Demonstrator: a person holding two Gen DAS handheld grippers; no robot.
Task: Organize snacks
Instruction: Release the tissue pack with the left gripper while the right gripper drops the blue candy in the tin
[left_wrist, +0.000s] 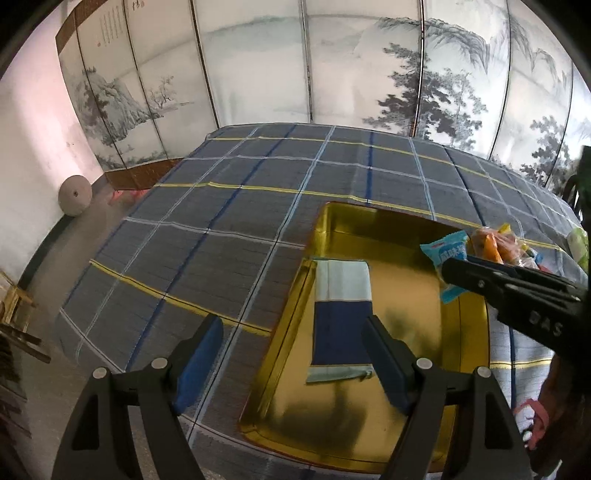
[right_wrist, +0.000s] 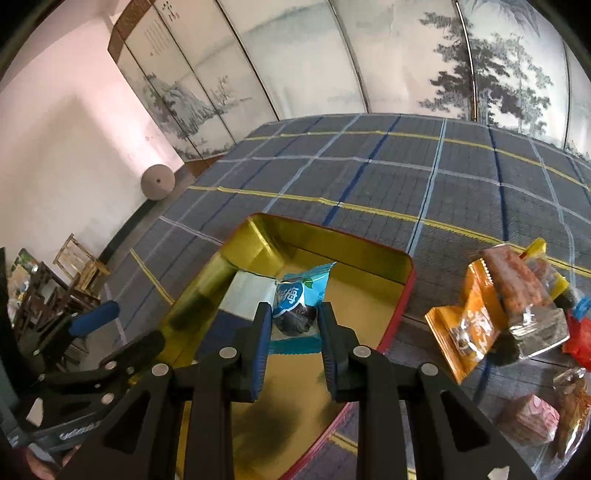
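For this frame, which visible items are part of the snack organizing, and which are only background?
Part of the job:
gold tin
blue snack packet held in the right gripper
blue-and-white packet already in the tin
snack pile on the tablecloth
left gripper, open

Background:
painted screen
round stone
wooden chairs

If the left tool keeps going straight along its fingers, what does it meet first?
Most likely the blue-and-white packet lying in the gold rectangular tin; it sits straight ahead between the open left tool's fingers. Depth is unclear.
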